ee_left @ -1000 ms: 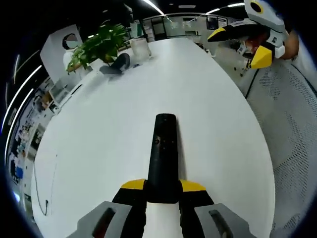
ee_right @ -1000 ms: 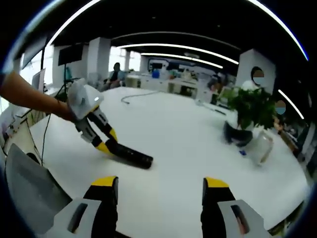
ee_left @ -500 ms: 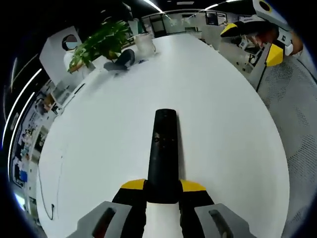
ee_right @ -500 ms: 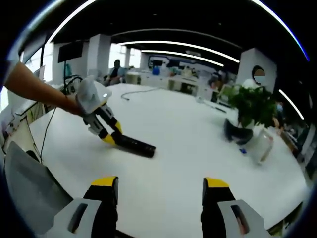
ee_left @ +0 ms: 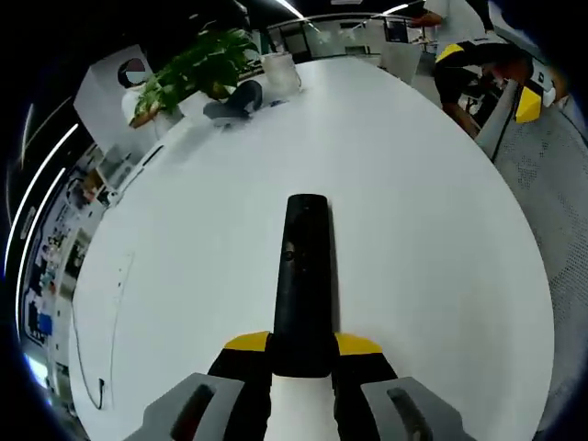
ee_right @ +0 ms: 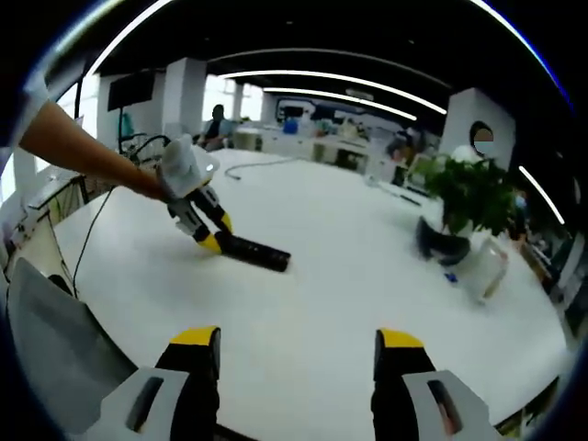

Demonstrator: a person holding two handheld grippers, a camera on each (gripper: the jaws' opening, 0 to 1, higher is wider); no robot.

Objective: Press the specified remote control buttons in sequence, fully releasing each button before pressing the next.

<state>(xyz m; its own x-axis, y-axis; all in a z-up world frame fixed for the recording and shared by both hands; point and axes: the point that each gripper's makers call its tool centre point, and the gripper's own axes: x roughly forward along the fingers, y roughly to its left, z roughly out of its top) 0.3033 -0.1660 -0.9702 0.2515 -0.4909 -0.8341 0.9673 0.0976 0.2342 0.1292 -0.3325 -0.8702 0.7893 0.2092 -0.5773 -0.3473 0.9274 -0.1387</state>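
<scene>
A long black remote control (ee_left: 303, 276) points away from me in the left gripper view, its near end clamped between my left gripper's (ee_left: 301, 354) yellow-tipped jaws, its small buttons facing up. Seen from the right gripper view, the same remote (ee_right: 257, 253) lies low over the white table (ee_right: 349, 285), with the left gripper (ee_right: 209, 237) shut on its left end and a person's arm (ee_right: 83, 152) behind it. My right gripper (ee_right: 294, 354) stands open in the foreground, nothing between its jaws, well short of the remote. It also appears at the upper right of the left gripper view as the right gripper (ee_left: 491, 78).
A potted plant (ee_right: 464, 197) in a dark pot, a clear jar (ee_right: 484, 271) and a small blue item sit at the table's far right. A thin cable (ee_left: 92, 367) runs along the table's left side. A mesh chair (ee_left: 560, 193) stands beyond the right edge. Desks and people fill the office behind.
The left gripper has carried the remote farther away and to the right in the right gripper view. The right gripper has stayed open.
</scene>
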